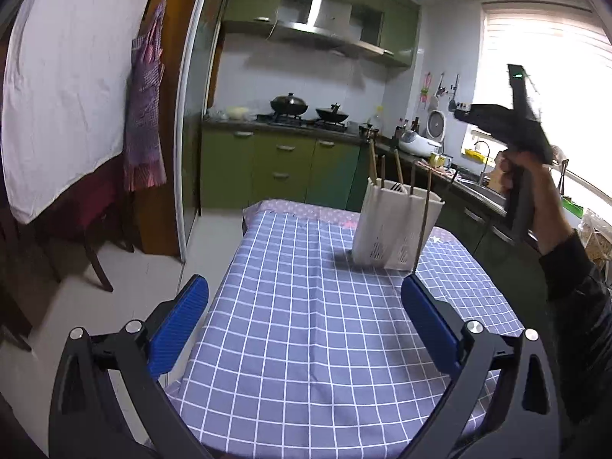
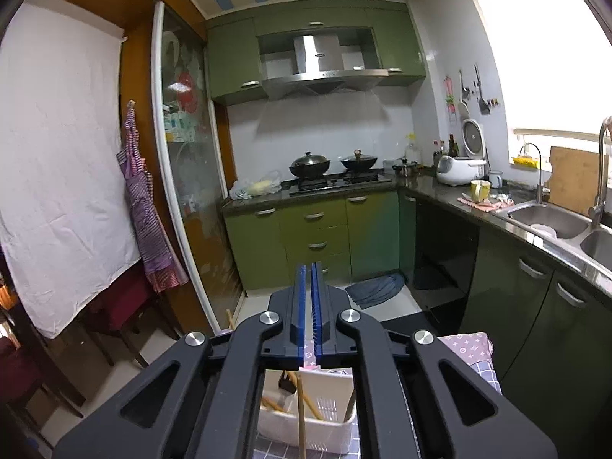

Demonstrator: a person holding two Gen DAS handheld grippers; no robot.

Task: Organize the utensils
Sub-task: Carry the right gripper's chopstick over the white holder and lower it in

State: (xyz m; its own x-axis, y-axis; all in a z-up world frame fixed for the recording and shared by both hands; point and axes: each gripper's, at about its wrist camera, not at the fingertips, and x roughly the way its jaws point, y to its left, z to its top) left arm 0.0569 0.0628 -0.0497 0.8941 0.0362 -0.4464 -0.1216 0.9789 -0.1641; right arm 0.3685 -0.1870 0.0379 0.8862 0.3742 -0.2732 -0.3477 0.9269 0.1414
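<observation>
A white utensil holder (image 1: 396, 227) stands on the checked tablecloth (image 1: 306, 325) at the table's far right, with several wooden-handled utensils (image 1: 373, 164) upright in it. My left gripper (image 1: 304, 317) is open and empty, low over the near part of the table. My right gripper (image 1: 497, 118) is raised high at the right, held by a hand. In the right wrist view its blue pads (image 2: 310, 298) are pressed together with nothing between them, and the holder (image 2: 317, 417) with wooden handles (image 2: 302, 405) shows below it.
A green kitchen counter (image 2: 344, 187) with two woks (image 2: 310, 164) lies beyond the table. A sink (image 2: 550, 222) and a rice cooker (image 2: 459, 168) are along the right. A chair (image 1: 95, 229) and a hanging apron (image 1: 145, 114) are at the left.
</observation>
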